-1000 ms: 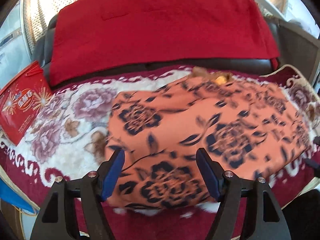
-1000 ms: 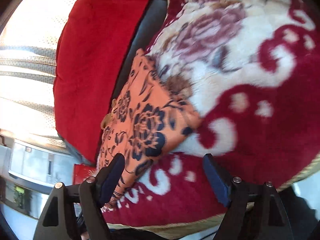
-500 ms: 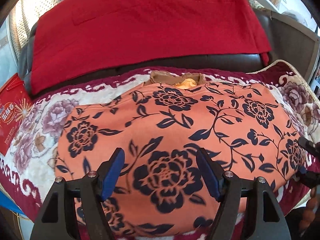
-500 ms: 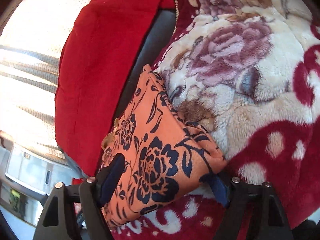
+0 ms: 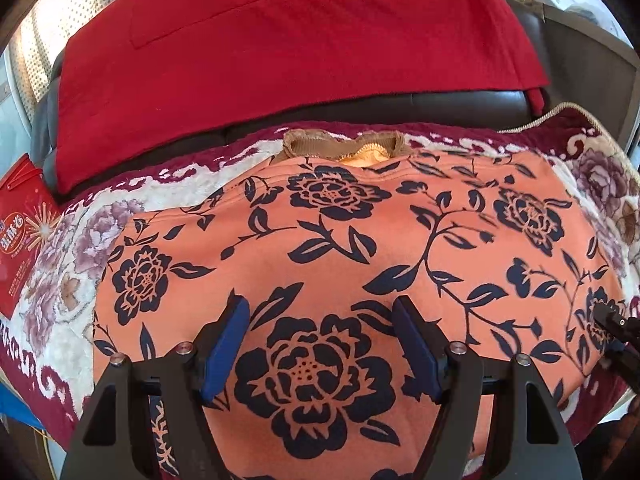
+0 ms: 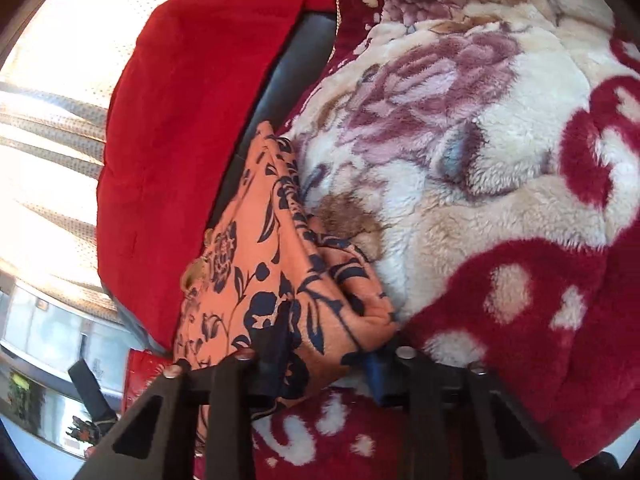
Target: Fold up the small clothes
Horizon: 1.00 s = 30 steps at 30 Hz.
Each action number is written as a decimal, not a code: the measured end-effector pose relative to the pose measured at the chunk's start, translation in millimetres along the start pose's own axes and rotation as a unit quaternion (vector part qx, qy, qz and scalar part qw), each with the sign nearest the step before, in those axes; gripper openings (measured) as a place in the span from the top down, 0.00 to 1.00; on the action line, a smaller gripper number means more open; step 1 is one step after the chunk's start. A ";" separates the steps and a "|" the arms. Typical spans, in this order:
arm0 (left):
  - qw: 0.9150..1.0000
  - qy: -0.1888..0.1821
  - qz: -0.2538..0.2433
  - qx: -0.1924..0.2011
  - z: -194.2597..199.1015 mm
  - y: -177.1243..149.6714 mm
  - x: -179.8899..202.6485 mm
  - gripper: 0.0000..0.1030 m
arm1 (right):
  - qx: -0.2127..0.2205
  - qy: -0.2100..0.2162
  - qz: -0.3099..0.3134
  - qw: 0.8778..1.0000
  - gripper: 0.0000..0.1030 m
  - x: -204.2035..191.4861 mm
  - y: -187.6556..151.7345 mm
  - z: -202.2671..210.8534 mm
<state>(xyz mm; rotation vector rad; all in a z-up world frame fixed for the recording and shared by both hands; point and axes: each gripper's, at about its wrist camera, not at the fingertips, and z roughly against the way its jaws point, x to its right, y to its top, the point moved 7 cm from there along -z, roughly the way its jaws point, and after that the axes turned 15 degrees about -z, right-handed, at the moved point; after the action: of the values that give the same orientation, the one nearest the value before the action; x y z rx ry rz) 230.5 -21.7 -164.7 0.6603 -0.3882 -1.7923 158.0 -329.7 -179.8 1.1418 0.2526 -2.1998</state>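
The orange flowered garment (image 5: 400, 240) lies spread flat on a plush blanket (image 5: 52, 292) patterned in cream, mauve and dark red, which covers a dark seat. Its brown ribbed collar (image 5: 340, 146) points toward the backrest, where a red cloth (image 5: 280, 48) hangs.

The left claw (image 5: 320, 344) hovers over the near middle of the garment with its blue pads (image 5: 224, 352) set wide apart. Nothing sits between them; whether the tips graze the fabric below cannot be told from this view.

The right claw (image 6: 320, 344) has just been closing, and a bunched corner of the garment (image 6: 272, 272) is caught between its pads. The fabric there is gathered into folds and lifted slightly off the blanket (image 6: 480, 160), with one pad mostly buried under the cloth and the other (image 6: 374, 364) showing blue at the fold's edge. In the left view, this claw (image 5: 612, 320) appears as a dark tip at the far right edge of the garment.

A red printed package (image 5: 22, 232) lies at the left edge of the blanket, well apart from the garment. In the right view, the red cloth (image 6: 192, 120) runs beside the garment's far edge, with a strip of dark seat between them.
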 end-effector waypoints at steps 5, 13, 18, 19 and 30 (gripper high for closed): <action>1.000 0.005 -0.001 -0.003 -11.0 -6.1 -2.3 0.20 | 0.007 -0.054 0.051 0.997 0.84 -3.4 3.6 11.0; 1.000 -0.002 0.003 0.003 -16.9 -7.4 -6.0 0.14 | 0.008 -0.100 0.081 0.992 0.84 8.6 18.3 38.7; 1.000 -0.013 0.012 0.012 -20.9 -10.0 -11.0 0.09 | 0.050 -0.128 0.066 0.988 0.79 18.3 39.3 66.0; 1.000 -0.013 0.014 0.013 -21.7 -10.2 -11.5 0.08 | 0.053 -0.117 0.062 0.990 0.79 15.7 45.4 69.3; 1.000 -0.016 0.017 0.018 -24.6 -10.4 -14.3 0.03 | -0.098 -0.032 0.107 0.989 0.33 -57.4 83.3 -38.1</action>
<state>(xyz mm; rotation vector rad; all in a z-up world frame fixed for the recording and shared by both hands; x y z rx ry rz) 240.7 -3.4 -186.4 0.6471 -0.4508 -1.7686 259.0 -351.8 -147.8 0.9423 0.2986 -1.9722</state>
